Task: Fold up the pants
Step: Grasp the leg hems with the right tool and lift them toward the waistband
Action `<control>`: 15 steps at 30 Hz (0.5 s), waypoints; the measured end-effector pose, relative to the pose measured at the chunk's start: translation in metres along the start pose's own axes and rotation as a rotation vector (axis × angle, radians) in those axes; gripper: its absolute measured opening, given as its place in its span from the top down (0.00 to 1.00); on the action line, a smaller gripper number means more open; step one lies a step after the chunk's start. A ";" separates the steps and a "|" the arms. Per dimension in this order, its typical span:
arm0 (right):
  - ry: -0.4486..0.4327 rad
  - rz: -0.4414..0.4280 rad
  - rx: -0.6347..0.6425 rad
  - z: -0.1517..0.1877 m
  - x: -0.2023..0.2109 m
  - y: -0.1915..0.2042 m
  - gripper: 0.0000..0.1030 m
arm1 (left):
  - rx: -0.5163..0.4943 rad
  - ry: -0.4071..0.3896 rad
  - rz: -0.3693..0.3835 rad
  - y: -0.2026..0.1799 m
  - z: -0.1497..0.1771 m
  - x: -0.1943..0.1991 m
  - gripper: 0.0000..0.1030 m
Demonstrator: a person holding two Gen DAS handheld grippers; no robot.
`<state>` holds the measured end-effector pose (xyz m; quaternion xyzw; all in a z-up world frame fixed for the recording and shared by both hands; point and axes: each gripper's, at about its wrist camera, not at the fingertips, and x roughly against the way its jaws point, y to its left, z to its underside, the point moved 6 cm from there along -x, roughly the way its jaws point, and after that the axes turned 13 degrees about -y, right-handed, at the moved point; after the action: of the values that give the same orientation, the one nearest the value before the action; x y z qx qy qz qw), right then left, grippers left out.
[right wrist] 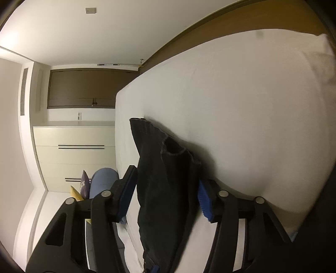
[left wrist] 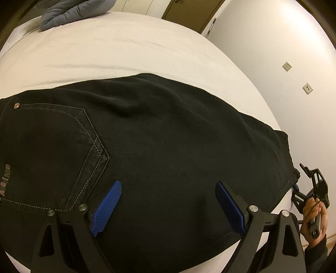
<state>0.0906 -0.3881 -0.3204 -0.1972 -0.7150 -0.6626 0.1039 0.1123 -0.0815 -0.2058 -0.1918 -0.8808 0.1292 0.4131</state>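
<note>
Black pants (left wrist: 147, 136) lie flat on a white bed (left wrist: 105, 48), back pocket at the left, leg ends at the right edge. My left gripper (left wrist: 168, 187) is open, hovering just above the seat area, holding nothing. My right gripper (left wrist: 300, 189) shows at the far right by the leg hems, held in a hand. In the right wrist view the leg ends (right wrist: 166, 168) rise between the blue pads of my right gripper (right wrist: 166, 184). The jaws stand apart on either side of the cloth; a pinch does not show.
A grey-blue pillow (left wrist: 73, 12) lies at the bed's far end. A white wall (left wrist: 283, 52) runs along the bed's right side. White drawers (right wrist: 75, 151) and cushions (right wrist: 100, 182) stand beyond the bed's edge.
</note>
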 end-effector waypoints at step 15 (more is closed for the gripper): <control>-0.056 0.082 0.131 0.010 -0.003 0.015 0.92 | -0.003 0.014 0.006 -0.005 0.004 -0.007 0.06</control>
<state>0.1010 -0.3780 -0.3096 -0.2376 -0.7507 -0.6040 0.1235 0.1117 -0.0899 -0.2112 -0.1959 -0.8775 0.1280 0.4187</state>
